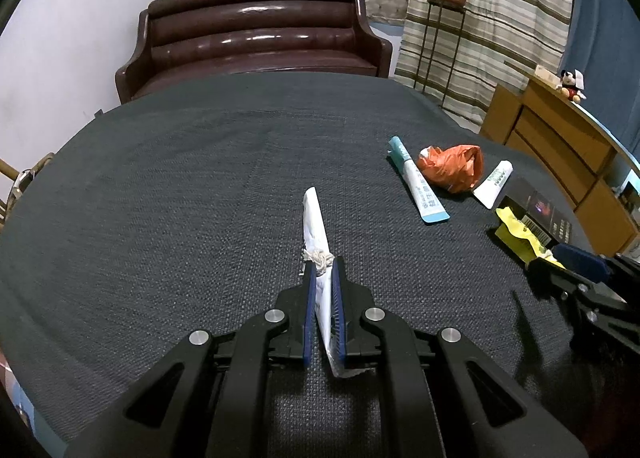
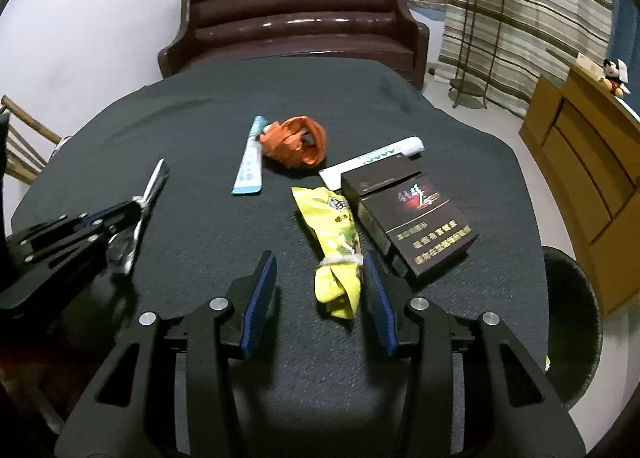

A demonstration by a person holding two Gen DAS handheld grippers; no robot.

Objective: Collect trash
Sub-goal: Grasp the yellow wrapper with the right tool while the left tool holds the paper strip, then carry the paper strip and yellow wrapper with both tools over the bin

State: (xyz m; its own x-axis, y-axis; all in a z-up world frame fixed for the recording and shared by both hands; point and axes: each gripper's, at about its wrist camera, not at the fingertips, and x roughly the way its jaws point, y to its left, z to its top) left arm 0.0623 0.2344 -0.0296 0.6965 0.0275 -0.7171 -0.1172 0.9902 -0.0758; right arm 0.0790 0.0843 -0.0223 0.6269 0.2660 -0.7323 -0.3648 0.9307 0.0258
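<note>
The counter (image 2: 200, 130) carries most of the trash, so the task seems near its beginning. A dark bin (image 2: 572, 322) stands at 3 o'clock beside the counter; what it holds is hidden. From largest to smallest, the box (image 2: 416, 222) lies at 2 o'clock, the orange bag (image 2: 296, 142) at 12, then the blue tube (image 2: 250, 162) and the white tube (image 2: 380, 162).

The right tongs (image 2: 320, 290) stand released around the yellow wrapper (image 2: 332, 234), one pad touching it. The left tongs (image 1: 322, 290) are clenched on a white wrapper (image 1: 314, 218). Both wrappers must go to the bin, I think.
</note>
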